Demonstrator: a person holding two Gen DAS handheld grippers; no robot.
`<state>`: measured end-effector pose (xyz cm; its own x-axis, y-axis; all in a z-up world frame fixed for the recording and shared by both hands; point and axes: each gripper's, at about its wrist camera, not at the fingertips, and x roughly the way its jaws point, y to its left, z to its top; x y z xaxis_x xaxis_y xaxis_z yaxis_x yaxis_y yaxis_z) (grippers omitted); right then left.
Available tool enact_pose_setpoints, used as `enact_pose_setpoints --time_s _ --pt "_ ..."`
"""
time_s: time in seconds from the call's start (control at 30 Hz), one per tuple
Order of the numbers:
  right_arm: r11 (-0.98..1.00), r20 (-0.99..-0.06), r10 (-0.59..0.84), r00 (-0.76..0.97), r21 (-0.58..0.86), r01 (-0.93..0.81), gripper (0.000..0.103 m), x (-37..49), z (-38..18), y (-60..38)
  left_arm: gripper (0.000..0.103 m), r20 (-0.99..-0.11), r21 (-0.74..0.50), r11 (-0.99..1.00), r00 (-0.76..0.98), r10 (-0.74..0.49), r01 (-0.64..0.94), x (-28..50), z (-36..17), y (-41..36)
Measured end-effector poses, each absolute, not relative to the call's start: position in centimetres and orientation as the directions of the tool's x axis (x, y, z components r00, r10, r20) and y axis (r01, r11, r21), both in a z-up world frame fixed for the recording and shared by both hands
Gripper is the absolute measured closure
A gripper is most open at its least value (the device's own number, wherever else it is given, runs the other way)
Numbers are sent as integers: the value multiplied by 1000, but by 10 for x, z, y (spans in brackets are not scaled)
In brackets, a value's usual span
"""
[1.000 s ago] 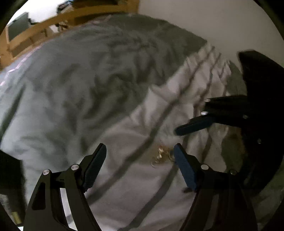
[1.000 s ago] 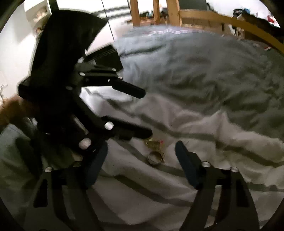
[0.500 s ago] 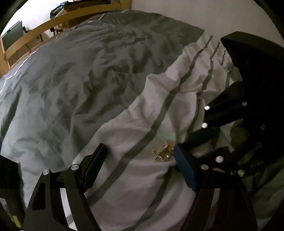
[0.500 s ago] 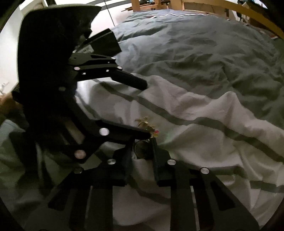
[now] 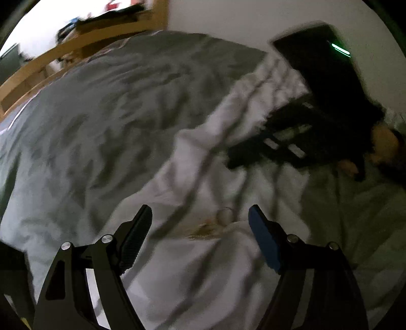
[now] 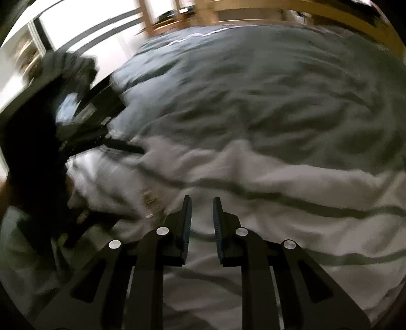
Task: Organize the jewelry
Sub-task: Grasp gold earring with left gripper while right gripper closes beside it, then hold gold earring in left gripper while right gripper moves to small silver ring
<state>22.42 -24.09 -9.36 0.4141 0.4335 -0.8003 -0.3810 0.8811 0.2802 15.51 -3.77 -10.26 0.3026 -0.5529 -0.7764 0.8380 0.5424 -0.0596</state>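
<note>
Left gripper point(image 5: 200, 215): one, fingers spread wide, nothing between them; it hangs low over the white part of the bedding. One pad is black and ribbed, the other blue point(image 5: 264, 243).
Right gripper point(image 6: 201, 207): one, fingers drawn close with a narrow gap between the pads; nothing can be seen in the gap. In the left wrist view it shows as a dark, blurred shape at upper right point(image 5: 291, 137), over the bedding and well apart from the jewelry.
Ring point(image 5: 225, 215): one small round pale band, lying on the white cloth between the left gripper's fingertips, nearer the blue pad, touching neither.
Gold jewelry point(image 5: 204, 229): one small tangled yellow cluster just beside the ring, on the near side of it; too blurred to count separate pieces.
Jewelry in right wrist view point(image 6: 150, 200): one pale smeared patch on the white cloth, just left of the right gripper's left finger; motion blur hides what it is.
Bed cover point(image 5: 88, 114): one grey duvet, crumpled, filling most of both views.
White cloth point(image 6: 279, 177): one folded-back section with grey stripes; three stripes can be counted in the right wrist view.
Bed frame point(image 5: 33, 73): one wooden rail along the far edge.
Wall point(image 5: 228, 20): pale, behind the bed.
Sharpness: both views are smeared by motion.
</note>
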Motion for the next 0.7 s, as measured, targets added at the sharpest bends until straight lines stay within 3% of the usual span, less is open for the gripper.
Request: enact_pose_setpoints --time_s 0.1,0.2,0.23,0.5,0.63,0.7 --pt "889 -783 442 437 317 -330 85 233 -90 -256 29 -800 -14 517 300 -519 856 146 -113 -52" --pt "886 -775 451 442 328 -329 85 236 -89 -254 48 -851 4 520 275 -446 854 149 -135 -63" --pt "884 -776 453 439 327 -334 85 236 -89 -251 49 -867 8 531 271 -419 847 151 -141 -66" --pt "791 -730 593 339 452 -412 85 232 -92 -236 74 -880 -120 575 182 -440 809 161 -132 -42" --pt "764 -747 598 289 423 -487 84 223 -95 -217 87 -884 -121 552 163 -438 825 158 -132 -37" --pt "765 -766 580 276 397 -507 84 220 -100 -209 87 -883 -128 542 154 -444 831 159 -130 -34"
